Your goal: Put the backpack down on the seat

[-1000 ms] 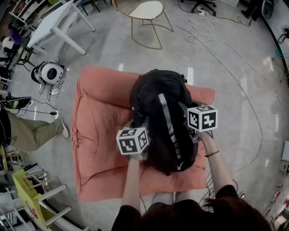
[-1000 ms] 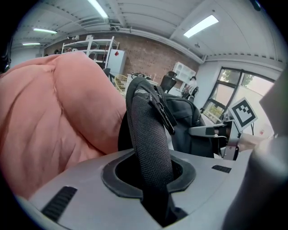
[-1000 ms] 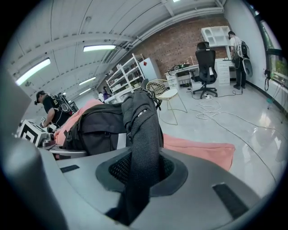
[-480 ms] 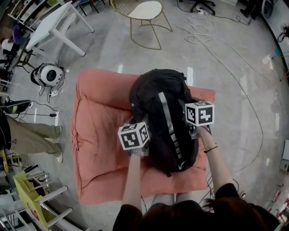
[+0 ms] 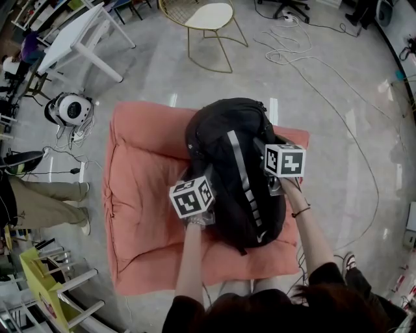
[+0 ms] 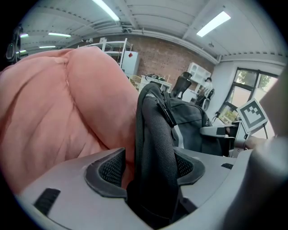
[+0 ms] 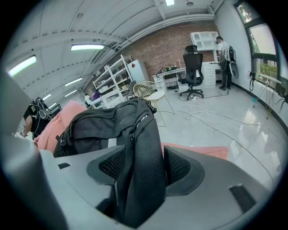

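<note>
The black backpack [image 5: 231, 169] lies on the salmon-pink seat cushion [image 5: 140, 195], over its right half, silver-striped front facing up and top end pointing away from me. My left gripper [image 6: 148, 167] sits at the bag's left side, its jaws opening around a black mesh shoulder strap [image 6: 155, 130] that stands between the pads. A gap shows at the left pad, while the strap hides the other, so contact there is hard to judge. My right gripper [image 7: 141, 165] sits at the bag's right side, jaws likewise opening, a second padded strap [image 7: 144, 134] loose between them with space on both sides. On the glossy floor beyond the cushion stand a gold-framed chair [image 5: 209, 19] and a white table [image 5: 78, 36], with white cables [image 5: 305, 58] trailing nearby
</note>
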Demonstrator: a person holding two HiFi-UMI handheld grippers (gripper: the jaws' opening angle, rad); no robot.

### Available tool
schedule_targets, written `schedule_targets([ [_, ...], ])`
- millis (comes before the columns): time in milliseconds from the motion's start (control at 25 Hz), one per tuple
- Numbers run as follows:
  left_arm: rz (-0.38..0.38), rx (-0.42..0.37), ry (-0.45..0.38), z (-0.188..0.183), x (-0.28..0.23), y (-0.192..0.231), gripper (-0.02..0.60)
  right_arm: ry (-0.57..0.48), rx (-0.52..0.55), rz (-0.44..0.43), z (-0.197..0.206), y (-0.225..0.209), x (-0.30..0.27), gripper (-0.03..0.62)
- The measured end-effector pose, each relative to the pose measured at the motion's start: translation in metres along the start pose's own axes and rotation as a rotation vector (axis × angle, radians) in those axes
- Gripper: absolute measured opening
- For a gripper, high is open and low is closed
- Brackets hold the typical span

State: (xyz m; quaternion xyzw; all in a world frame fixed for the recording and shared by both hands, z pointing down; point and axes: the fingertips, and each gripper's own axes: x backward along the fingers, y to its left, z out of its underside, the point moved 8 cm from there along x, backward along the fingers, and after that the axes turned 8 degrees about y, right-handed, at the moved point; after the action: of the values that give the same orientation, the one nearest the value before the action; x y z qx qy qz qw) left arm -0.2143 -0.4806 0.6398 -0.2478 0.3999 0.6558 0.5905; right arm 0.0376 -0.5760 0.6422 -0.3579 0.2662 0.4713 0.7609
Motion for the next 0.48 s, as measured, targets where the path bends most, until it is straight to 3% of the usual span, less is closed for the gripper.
schedule_targets([
  [200, -0.004, -0.003, -0.024, -0.003, 0.009, 0.002, 0.276, 0.006, -0.025, 0.053, 0.001, -0.004, 0.009, 0.23],
  [480, -0.03, -0.028, -0.073, -0.004, 0.036, -0.001, 0.267, -0.033, -0.004, 0.058, -0.004, -0.001, 0.035, 0.229],
])
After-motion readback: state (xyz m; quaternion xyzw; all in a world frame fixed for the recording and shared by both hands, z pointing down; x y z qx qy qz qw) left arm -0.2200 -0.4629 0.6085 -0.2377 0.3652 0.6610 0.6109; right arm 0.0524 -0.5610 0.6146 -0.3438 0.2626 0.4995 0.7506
